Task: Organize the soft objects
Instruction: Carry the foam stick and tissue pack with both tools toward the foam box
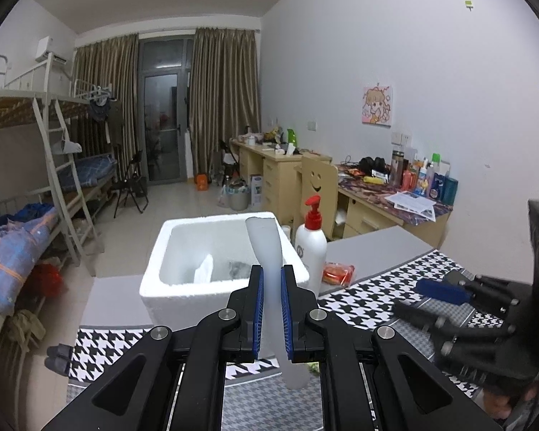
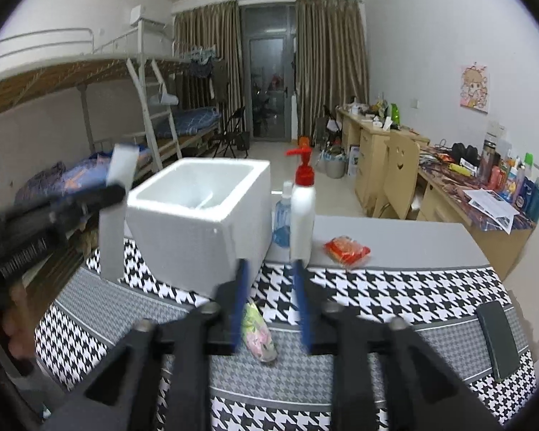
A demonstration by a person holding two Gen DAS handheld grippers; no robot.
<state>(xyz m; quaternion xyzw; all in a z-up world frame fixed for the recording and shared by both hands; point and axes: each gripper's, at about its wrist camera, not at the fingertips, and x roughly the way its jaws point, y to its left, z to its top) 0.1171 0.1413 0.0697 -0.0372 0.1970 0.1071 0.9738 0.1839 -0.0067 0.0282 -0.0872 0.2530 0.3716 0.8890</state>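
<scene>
My left gripper (image 1: 272,269) is shut on a pale, soft white tube (image 1: 266,240) that stands up between its blue pads. It hangs just in front of the white foam box (image 1: 154,273), which has a white item (image 1: 204,269) and a grey one (image 1: 239,268) lying inside. In the right wrist view the same tube (image 2: 111,244) hangs from the left gripper (image 2: 115,190) at the far left, beside the box (image 2: 197,237). My right gripper (image 2: 269,269) is open. A small floral soft pouch (image 2: 257,334) lies on the cloth under its jaws, untouched.
A white pump bottle (image 2: 302,215) with a red top and a blue bottle (image 2: 282,215) stand right of the box. A red packet (image 2: 346,249) lies on the grey table (image 2: 413,240). A black phone (image 2: 497,337) rests on the houndstooth cloth (image 2: 395,294). Desks and a chair stand behind.
</scene>
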